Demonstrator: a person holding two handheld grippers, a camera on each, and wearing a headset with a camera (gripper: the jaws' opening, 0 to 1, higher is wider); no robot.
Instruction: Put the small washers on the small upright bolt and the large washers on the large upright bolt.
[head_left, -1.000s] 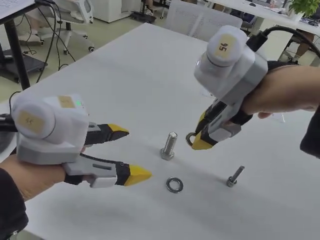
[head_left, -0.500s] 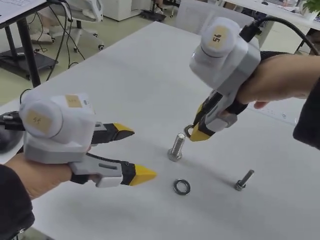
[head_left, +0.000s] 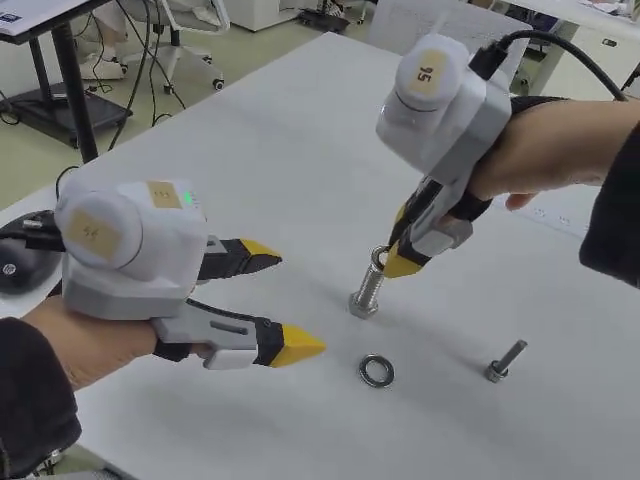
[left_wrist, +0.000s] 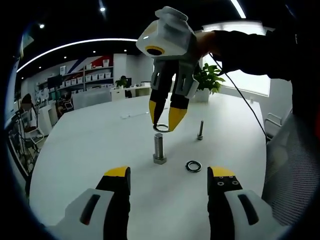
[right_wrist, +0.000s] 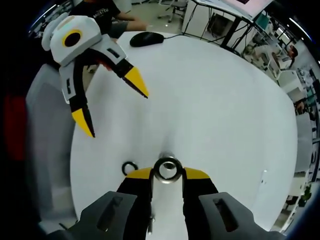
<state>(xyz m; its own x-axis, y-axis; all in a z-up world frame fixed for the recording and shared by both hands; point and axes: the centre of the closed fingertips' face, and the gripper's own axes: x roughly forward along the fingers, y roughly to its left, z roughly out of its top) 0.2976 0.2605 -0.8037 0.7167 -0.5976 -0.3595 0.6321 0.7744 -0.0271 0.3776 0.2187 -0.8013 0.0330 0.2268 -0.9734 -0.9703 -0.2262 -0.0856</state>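
Observation:
The large bolt stands upright on its head on the white table. My right gripper hangs just over its top, shut on a large washer that sits level with the bolt's tip. In the right gripper view that washer is pinched between the yellow tips. A second large washer lies flat in front of the bolt. The small bolt stands tilted further right. My left gripper stays open and holds nothing, left of the bolt. The left gripper view shows the bolt under the held washer.
A black mouse lies at the table's left edge, also seen as the mouse behind the left gripper. A sheet of paper lies at the right. Office chairs and a desk stand beyond the far edge.
The right gripper has carried the washer leftward from beside the large bolt to right over its top. The left gripper stays open in about the same place. The head camera has shifted.

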